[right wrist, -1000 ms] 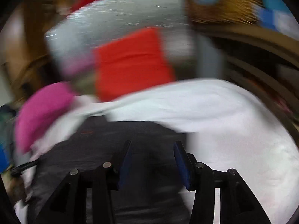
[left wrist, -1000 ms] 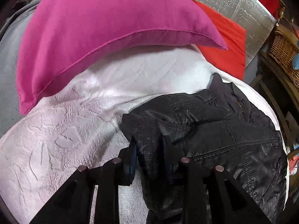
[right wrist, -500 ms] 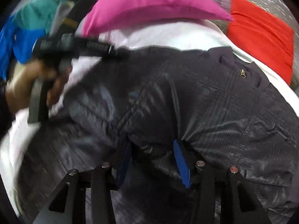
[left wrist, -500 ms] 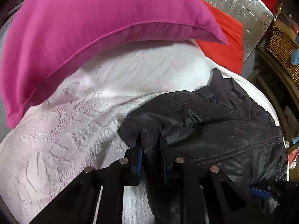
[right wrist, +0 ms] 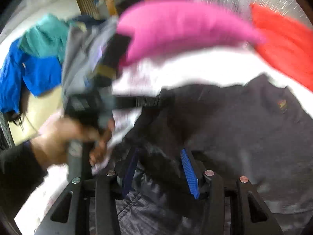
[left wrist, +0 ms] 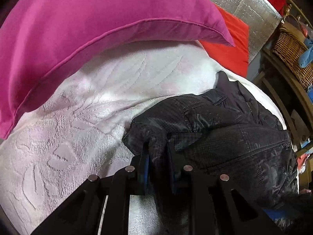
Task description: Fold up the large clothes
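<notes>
White embossed bedspread point(left wrist: 82, 129) as work surface. L gripper point(left wrist: 157, 152) clamped on fold of black jacket point(left wrist: 234, 137), jacket spreading to 3 o'clock; pink pillow point(left wrist: 101, 29) at 12. R gripper point(right wrist: 161, 168) jaws apart, jacket fabric between; grip unclear, blurred.

your left gripper point(left wrist: 157, 152) pinched shut on jacket point(left wrist: 225, 137) edge, your right gripper point(right wrist: 159, 168) half-spread over jacket, blurred
</notes>
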Available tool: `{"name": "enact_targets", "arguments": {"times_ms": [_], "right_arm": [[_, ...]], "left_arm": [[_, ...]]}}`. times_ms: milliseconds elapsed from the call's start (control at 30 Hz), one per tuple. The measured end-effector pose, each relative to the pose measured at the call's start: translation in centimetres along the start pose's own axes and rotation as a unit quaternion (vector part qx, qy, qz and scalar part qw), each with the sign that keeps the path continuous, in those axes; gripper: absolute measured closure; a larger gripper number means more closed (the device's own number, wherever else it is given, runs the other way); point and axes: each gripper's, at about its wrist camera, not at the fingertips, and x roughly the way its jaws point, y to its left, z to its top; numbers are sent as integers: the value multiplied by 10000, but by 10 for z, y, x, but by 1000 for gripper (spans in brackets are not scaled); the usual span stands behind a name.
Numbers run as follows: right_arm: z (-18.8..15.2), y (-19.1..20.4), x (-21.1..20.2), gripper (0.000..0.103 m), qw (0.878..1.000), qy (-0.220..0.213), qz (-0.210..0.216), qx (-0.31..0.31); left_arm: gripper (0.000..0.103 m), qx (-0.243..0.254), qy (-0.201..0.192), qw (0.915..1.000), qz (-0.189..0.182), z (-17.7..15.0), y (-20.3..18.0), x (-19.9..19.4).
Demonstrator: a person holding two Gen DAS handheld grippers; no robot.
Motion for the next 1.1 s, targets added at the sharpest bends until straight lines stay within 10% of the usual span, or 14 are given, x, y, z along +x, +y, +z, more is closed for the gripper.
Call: {"name": "enact_targets", "arguments": {"times_ms": [367, 500, 600, 833, 1100], "right_arm": [[-14, 6, 11, 52, 9995, 33, -211, -228], [-30, -13, -37, 50, 9994, -251, 157, 186], [-64, -47, -100, 40, 9965, -502, 233, 624], [-225, -136, -258, 29, 9739, -902, -321, 2058], [-421, -167, -345, 27, 9142, -1046, -488, 3886]], "left_arm": [[79, -136, -252, 9984, 479, -1, -3, -4], [40, -9, -587, 9960, 678, -18, -13, -48], [35, 11, -858, 9947, 572, -53, -18, -91], [29, -174, -614, 9979, 60, -191, -32, -173], [22, -1028, -268, 9943, -38, -324, -30, -231]]}}
